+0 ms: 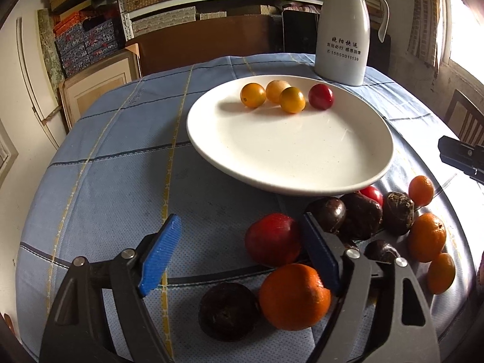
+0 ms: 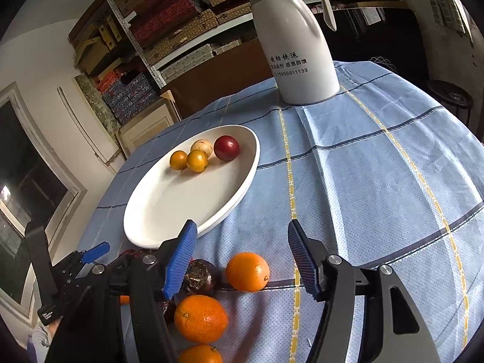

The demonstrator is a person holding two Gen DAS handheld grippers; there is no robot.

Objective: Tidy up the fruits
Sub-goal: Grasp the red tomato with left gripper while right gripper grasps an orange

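A white plate (image 1: 287, 163) holds three yellow fruits (image 1: 292, 99) and one red fruit (image 1: 321, 96) at its far side; it also shows in the right wrist view (image 2: 169, 202). Loose fruit lies on the cloth in front of the plate: a red plum (image 1: 272, 239), an orange (image 1: 293, 296), dark passion fruits (image 1: 227, 311) and small oranges (image 1: 426, 237). My left gripper (image 1: 242, 251) is open, low over this pile, with the plum and orange between its fingers. My right gripper (image 2: 242, 260) is open above an orange (image 2: 247, 271); another orange (image 2: 201, 317) lies nearer.
A white thermos jug (image 1: 345, 30) stands behind the plate on the blue checked tablecloth (image 1: 121, 181); it also shows in the right wrist view (image 2: 296, 45). Shelves of boxes and a cardboard box stand beyond the round table. A chair (image 1: 466, 118) stands at right.
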